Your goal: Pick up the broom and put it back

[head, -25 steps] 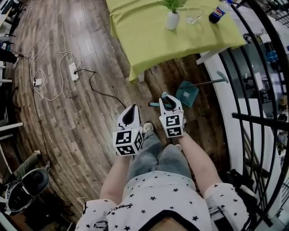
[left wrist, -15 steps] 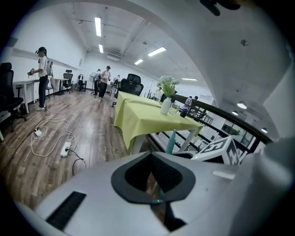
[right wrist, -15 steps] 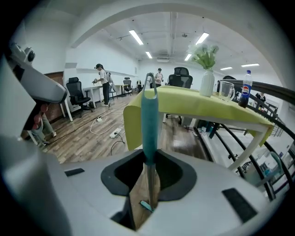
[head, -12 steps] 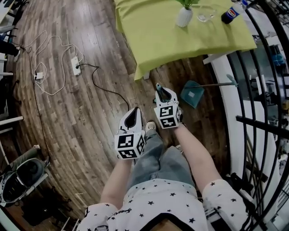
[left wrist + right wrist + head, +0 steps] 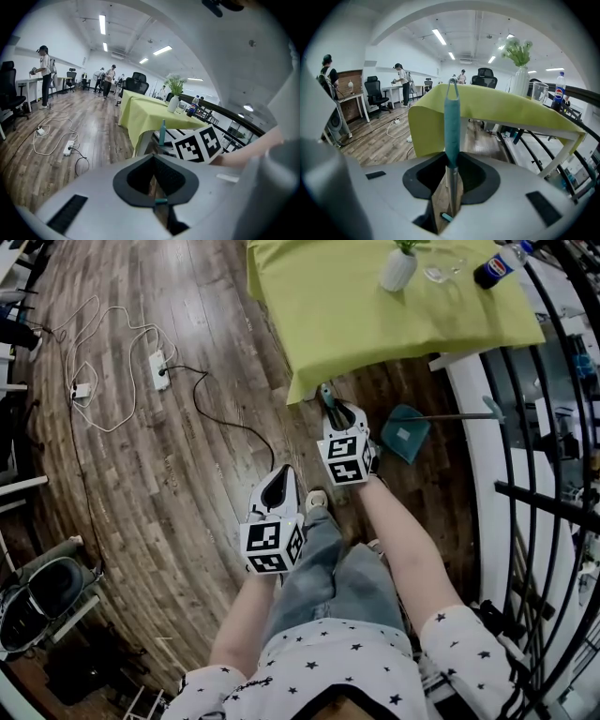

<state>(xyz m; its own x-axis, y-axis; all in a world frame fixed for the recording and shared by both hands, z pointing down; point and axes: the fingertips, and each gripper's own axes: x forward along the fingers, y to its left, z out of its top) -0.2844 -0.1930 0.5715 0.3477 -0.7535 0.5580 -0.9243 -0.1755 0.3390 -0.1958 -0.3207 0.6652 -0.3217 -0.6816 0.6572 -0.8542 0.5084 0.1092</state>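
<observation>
The right hand-held gripper (image 5: 339, 413) is closed on the broom (image 5: 451, 126). In the right gripper view the bare metal shaft runs down the narrow gap between the jaws. The teal grip rises past their tips and ends in a small hanging loop. From the head view only the teal top of the handle shows, poking out just beyond this gripper's nose. The broom's head is not visible in any view.

The left hand-held gripper (image 5: 277, 479) hangs lower and nearer the person's body, to the left of the right one and apart from it. Its jaws stand only a narrow slit apart, and only the wooden floor (image 5: 169, 484) shows through the slit. It touches nothing.

Directly ahead of the right hand-held gripper is the tabletop (image 5: 375, 315), draped in a yellow-green cloth whose hanging edge sits just past the broom handle. On it, farther off, stand a white vase (image 5: 398, 268), a clear glass (image 5: 441, 263) and a dark bottle (image 5: 495, 268).

To the right of the right hand-held gripper a teal dustpan (image 5: 405, 434) lies on the floor, its long handle reaching toward a black railing (image 5: 534, 493). Well off to the left of the left hand-held gripper, a power strip (image 5: 159, 369) lies among loose cables.
</observation>
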